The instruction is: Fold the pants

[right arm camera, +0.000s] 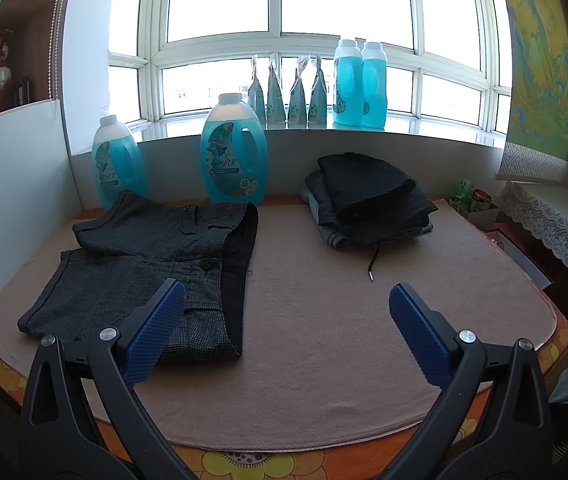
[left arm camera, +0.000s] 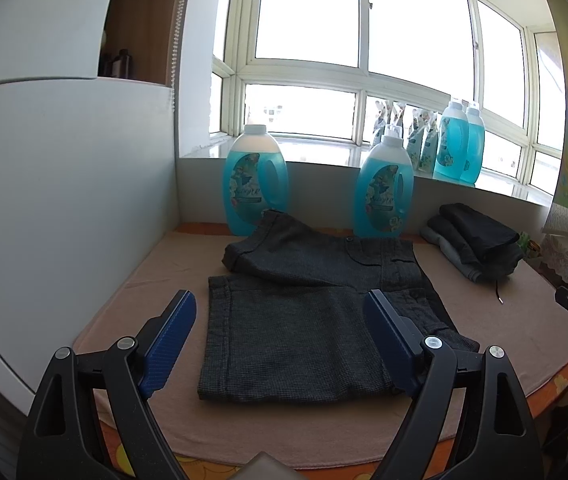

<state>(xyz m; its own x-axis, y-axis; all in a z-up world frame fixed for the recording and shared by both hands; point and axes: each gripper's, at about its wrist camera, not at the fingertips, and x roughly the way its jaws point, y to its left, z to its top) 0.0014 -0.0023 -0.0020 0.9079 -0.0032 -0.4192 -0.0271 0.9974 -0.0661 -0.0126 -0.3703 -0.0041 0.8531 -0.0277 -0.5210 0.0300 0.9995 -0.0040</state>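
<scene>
Nearest the lens in the left wrist view: left gripper (left arm camera: 280,312), blue-padded jaws spread wide, nothing between them, held above the near half of the pants (left arm camera: 296,344). Dark grey, finely checked pants — short-legged, laid flat on the beige mat (left arm camera: 124,312) covering the bench (right arm camera: 244,460), toward the mat's left side. Both legs pointing left, the far one angled away from the near one; waistband to the right, dark lining showing at its open edge, a button and pocket flaps visible on top.

In the right wrist view: right gripper (right arm camera: 286,300), jaws likewise wide apart and holding nothing, over bare mat just right of the waistband. Left pad overlapping the pants' near right corner in the picture; actual contact not determinable.

At the far right of the mat, well apart from the pants: stack of folded dark clothes (right arm camera: 368,196), a drawstring (right arm camera: 373,264) trailing from it toward the camera. Behind the pants, against the low wall — two blue detergent bottles (right arm camera: 233,152). On the windowsill (right arm camera: 424,128) above: two more blue bottles (right arm camera: 358,84) beside a row of refill pouches (right arm camera: 288,96).
</scene>
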